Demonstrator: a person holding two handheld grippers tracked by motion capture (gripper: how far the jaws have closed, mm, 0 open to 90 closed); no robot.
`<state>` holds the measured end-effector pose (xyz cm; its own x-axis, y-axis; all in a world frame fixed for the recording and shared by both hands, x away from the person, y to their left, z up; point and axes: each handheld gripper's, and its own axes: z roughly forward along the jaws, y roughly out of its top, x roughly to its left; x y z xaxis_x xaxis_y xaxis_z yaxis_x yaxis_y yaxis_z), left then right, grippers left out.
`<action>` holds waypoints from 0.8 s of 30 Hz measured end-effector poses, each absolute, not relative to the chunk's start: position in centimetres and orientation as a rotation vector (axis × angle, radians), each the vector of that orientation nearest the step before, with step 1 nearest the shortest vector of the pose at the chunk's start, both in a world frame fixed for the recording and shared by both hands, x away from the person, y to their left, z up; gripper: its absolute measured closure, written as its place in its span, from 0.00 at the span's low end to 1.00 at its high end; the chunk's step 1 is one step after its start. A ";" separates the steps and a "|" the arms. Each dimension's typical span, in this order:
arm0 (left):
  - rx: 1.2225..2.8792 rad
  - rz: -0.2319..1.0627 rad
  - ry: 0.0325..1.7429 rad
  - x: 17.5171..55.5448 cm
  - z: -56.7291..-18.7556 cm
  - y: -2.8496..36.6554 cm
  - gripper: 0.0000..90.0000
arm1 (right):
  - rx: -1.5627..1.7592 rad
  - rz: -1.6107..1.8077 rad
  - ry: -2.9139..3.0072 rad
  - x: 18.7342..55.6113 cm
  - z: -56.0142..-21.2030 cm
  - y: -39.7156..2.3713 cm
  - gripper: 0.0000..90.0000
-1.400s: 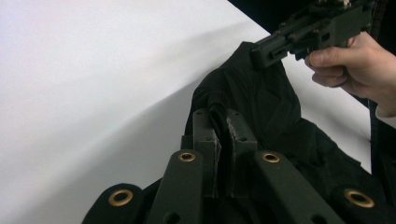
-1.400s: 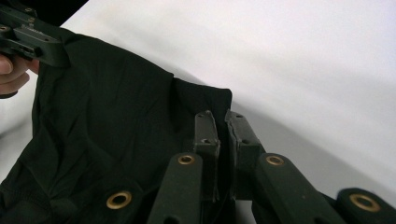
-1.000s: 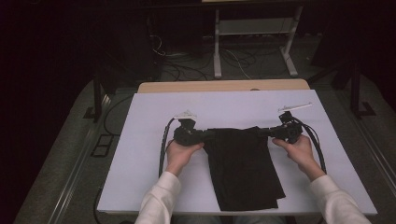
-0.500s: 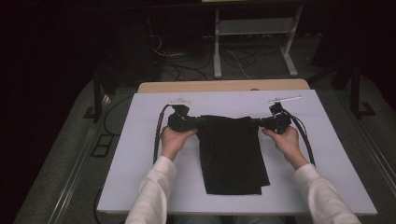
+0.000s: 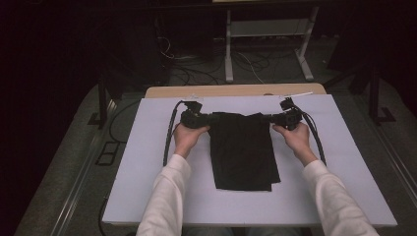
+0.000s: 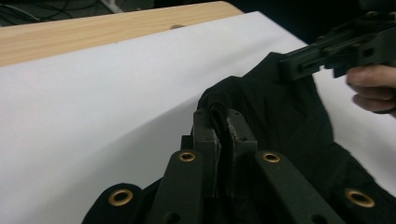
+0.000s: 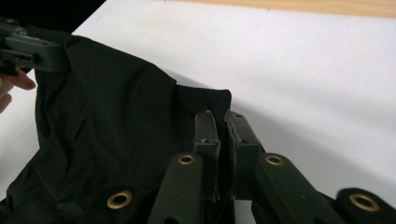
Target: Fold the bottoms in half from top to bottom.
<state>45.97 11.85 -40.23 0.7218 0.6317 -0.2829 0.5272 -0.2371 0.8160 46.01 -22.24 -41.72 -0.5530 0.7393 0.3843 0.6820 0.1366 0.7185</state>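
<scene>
**Cloth dragged toward the far edge**

Both hands have carried the black cloth (image 5: 242,150) away from the person since the earlier frames; its near hem now lies farther from the near edge of the counter (image 5: 147,147).

- Left tool (image 5: 206,119): clenched on the cloth's far left corner, fabric bunched between the jaws.
- Right tool (image 5: 275,119): clenched on the far right corner, a thin fold pinched between the jaws.
- Corner grips held well apart keep the far hem taut, likely so the cloth slides flat without rumpling.
- Cloth: dark, matte, softly creased near both grips; a long, doubled-looking panel trailing toward the near edge, midway between the side edges, lying on the white sheet.
</scene>
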 end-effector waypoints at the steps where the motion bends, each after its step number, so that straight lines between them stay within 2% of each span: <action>1: 1.903 0.131 0.895 46.2 -40.3 11.8 0.93 | 1.463 1.427 2.312 46.2 -41.8 -22.2 0.93; 9: 1.933 0.189 0.929 47.4 -41.3 11.8 0.92 | 1.506 1.416 2.292 47.5 -42.9 -21.9 0.92; 24: 1.924 0.145 1.045 48.5 -44.4 12.1 0.86 | 1.531 1.385 2.309 48.5 -44.8 -21.8 0.91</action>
